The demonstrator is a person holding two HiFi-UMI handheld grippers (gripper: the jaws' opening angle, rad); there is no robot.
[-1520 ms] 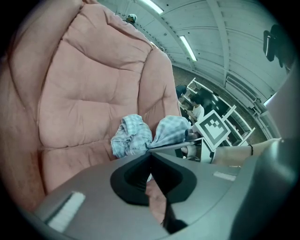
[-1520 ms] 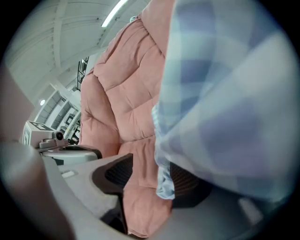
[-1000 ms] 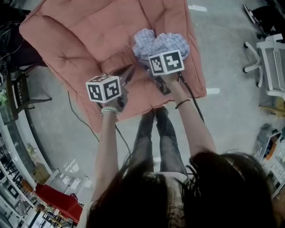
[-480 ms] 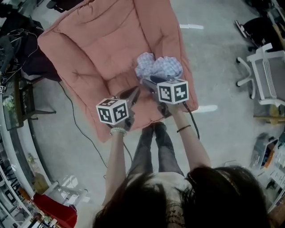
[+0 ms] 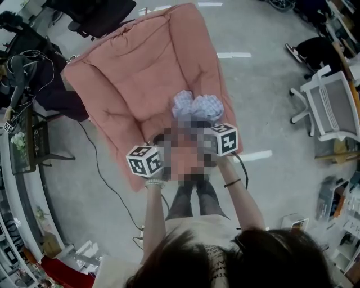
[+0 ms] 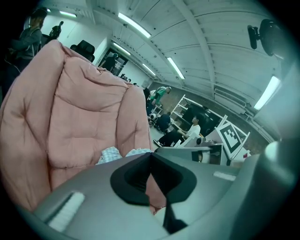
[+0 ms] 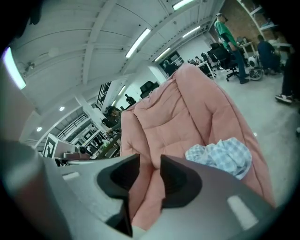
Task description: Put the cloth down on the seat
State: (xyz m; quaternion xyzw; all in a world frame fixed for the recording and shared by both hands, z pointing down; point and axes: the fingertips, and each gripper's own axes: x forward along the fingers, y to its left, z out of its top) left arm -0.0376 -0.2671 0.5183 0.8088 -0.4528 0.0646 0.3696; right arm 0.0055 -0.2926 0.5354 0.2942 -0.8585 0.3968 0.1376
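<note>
The pink chair (image 5: 146,73) is the biggest thing here, a thickly padded lounge seat with a tall quilted back, standing on a grey floor (image 5: 270,84). Its seat hollow holds one thing, the blue-and-white checked cloth (image 5: 197,106). The cloth lies crumpled in a loose heap at the chair's right-hand side, close to the front edge, and neither gripper touches it.

A black office chair (image 5: 95,14) stands behind the pink chair's back, and a white office chair (image 5: 332,107) stands well apart from its right side.

The person stands at the chair's front edge with both arms held out over it. The head view shows the two marker cubes, left (image 5: 145,161) and right (image 5: 225,139), but not the jaws.

The left gripper (image 6: 150,157) points at the chair back with its jaw tips pressed together and nothing caught between them. The cloth (image 6: 112,153) peeks just above its body.

The right gripper (image 7: 150,161) has its jaws apart. They have just been closing, and only pink padding shows through the gap. The cloth (image 7: 220,154) lies off to the side, clear of its jaws.

Only the gripper views show the white ribbed ceiling with strip lights and people at desks far behind the chair. Only the head view shows the chair's whole outline and the person's legs at its front.
</note>
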